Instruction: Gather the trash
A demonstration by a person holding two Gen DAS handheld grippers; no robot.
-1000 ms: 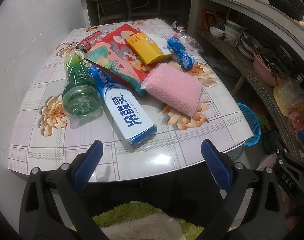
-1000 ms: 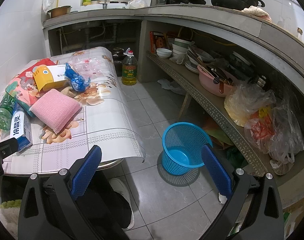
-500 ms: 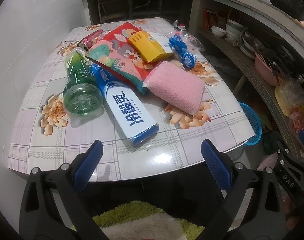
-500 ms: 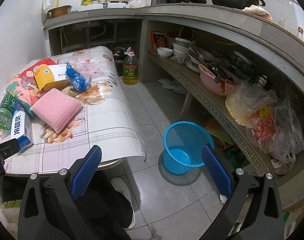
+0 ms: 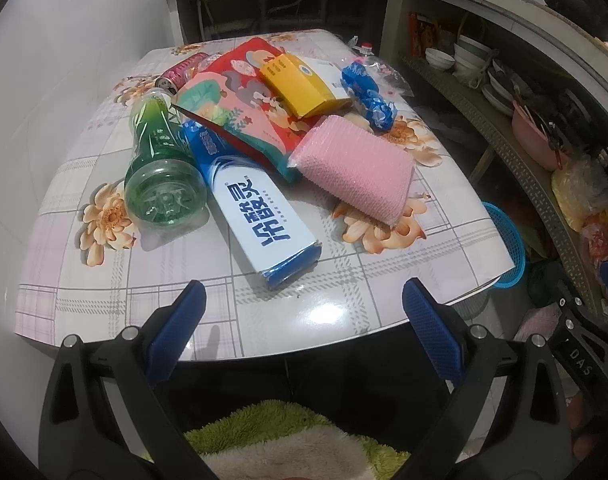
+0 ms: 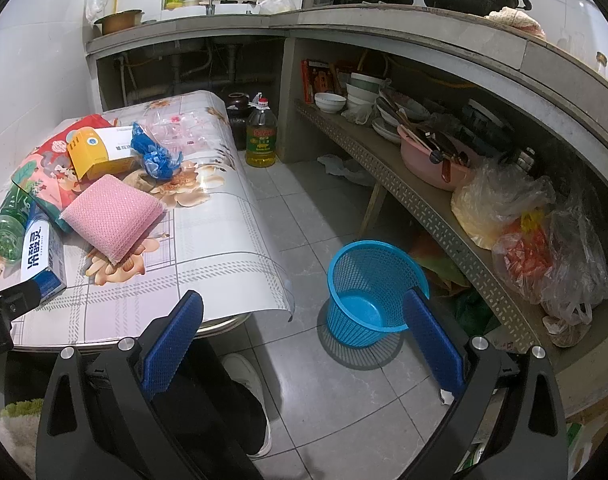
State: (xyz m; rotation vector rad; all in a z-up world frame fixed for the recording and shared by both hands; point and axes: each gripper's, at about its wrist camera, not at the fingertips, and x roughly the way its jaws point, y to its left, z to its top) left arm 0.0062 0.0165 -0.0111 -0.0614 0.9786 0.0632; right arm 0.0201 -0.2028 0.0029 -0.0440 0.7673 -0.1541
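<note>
Left wrist view: left gripper [image 5: 301, 308] spread wide, empty, poised over near table [image 5: 344, 316] edge. Trash heaped across tabletop, 10 to 1 o'clock from gripper. Nearest: blue-and-white carton [image 5: 259, 216], lying flat, short end toward gripper at 12 o'clock. Green plastic bottle [image 5: 161, 176] on its side at 11 o'clock, touching carton's left edge. Pink mesh-wrapped pad [image 5: 354, 170] at 1 o'clock, just beside carton. Behind these: red printed bag [image 5: 243, 108], yellow box [image 5: 299, 86], crumpled blue wrapper [image 5: 368, 94], pink can [image 5: 183, 72] farthest back.

Right wrist view: right gripper [image 6: 304, 336] spread, empty, off table edge above floor. Blue mesh bin [image 6: 374, 288] on floor at 1 o'clock, looks empty.

Handling, judged: carton likely light, stiff-walled, probably crushable; best taken across narrow width near exposed end. Bottle light, smooth, round, apt to roll or slip; neck a surer hold than the body. Pad soft, compressible, forgiving anywhere. Wrapper and bag flimsy; pinch a fold. Nothing visibly fragile.
</note>
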